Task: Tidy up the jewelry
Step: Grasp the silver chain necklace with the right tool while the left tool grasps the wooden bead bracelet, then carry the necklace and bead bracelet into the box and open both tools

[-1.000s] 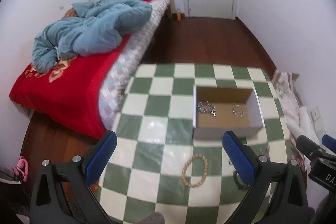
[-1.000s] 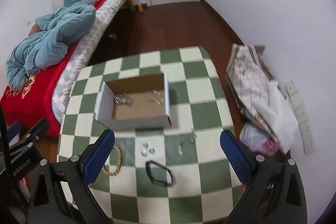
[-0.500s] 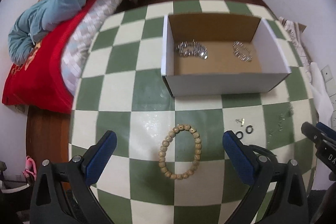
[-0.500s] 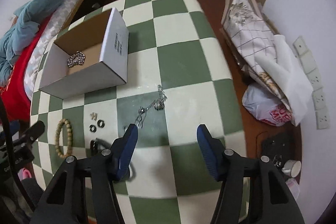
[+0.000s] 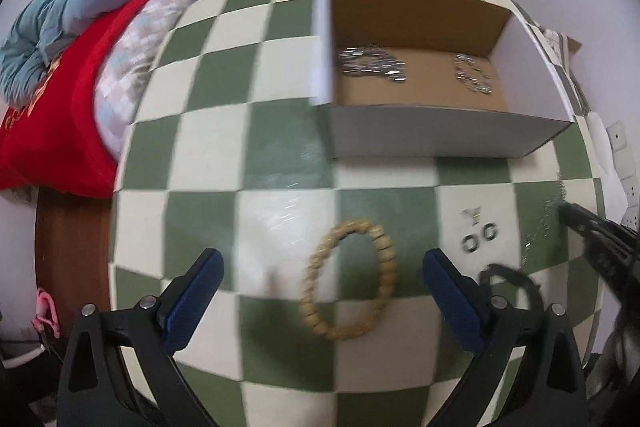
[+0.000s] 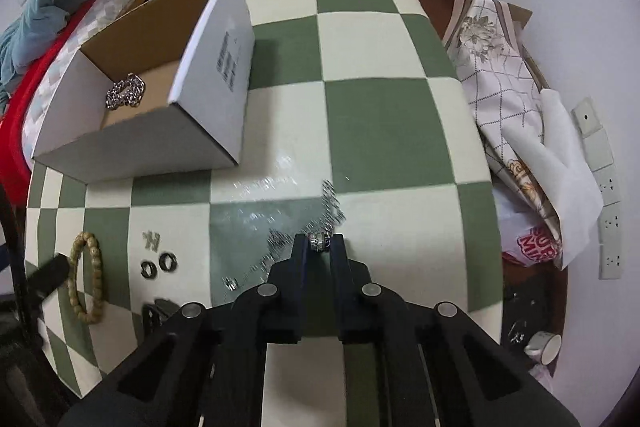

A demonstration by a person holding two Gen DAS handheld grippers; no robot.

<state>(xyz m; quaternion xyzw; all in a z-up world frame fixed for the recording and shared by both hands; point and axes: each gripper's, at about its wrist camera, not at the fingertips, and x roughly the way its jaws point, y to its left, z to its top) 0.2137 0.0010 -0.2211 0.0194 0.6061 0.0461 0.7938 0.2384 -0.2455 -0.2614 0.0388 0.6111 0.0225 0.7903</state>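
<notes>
The cardboard box [image 6: 208, 75] bore a printed label, too blurred to read. The right gripper [image 6: 319, 241] pinched a silver chain's [image 6: 332, 205] bead on the checkered table [image 6: 384, 131], the chain trailing away. The left gripper [image 5: 320, 291] gaped above a wooden bead bracelet [image 5: 352, 279].

The left tool [image 5: 322, 281] is black plastic with blue pads [image 5: 194, 297] and silver screws at its joints. The right tool [image 6: 319, 241] has the same black frame and round silver screws.
</notes>
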